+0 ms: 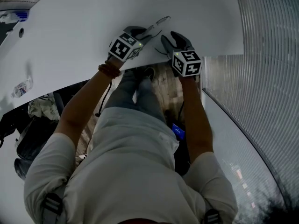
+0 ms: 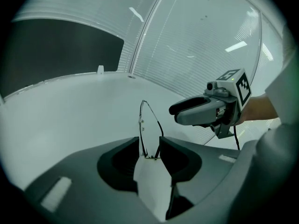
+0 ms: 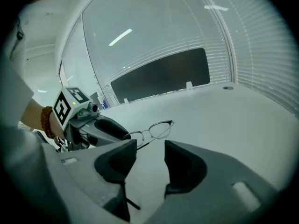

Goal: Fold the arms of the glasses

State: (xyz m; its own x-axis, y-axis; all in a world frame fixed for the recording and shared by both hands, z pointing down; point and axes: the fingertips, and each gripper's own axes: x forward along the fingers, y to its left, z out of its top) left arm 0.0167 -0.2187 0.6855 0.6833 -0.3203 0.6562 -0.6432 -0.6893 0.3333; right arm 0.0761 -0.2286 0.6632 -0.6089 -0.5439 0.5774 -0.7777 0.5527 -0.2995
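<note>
White worktop [image 1: 70,41], arms not yet folded.
Your left hand-held gripper [image 2: 149,143] had its jaws apart, the frame's corner at their mouth (unpinched, I judged); your right hand-held gripper [image 3: 150,146] stood open, gripping nothing, nearby. The glasses [image 3: 160,129] lay flat between them: you needed to steady the frame first, then sweep one arm inward near its tip.

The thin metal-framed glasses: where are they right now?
The glasses rest on the white table, top middle of the head view, at the left gripper's open jaw tips, with the right gripper close beside them.
</note>
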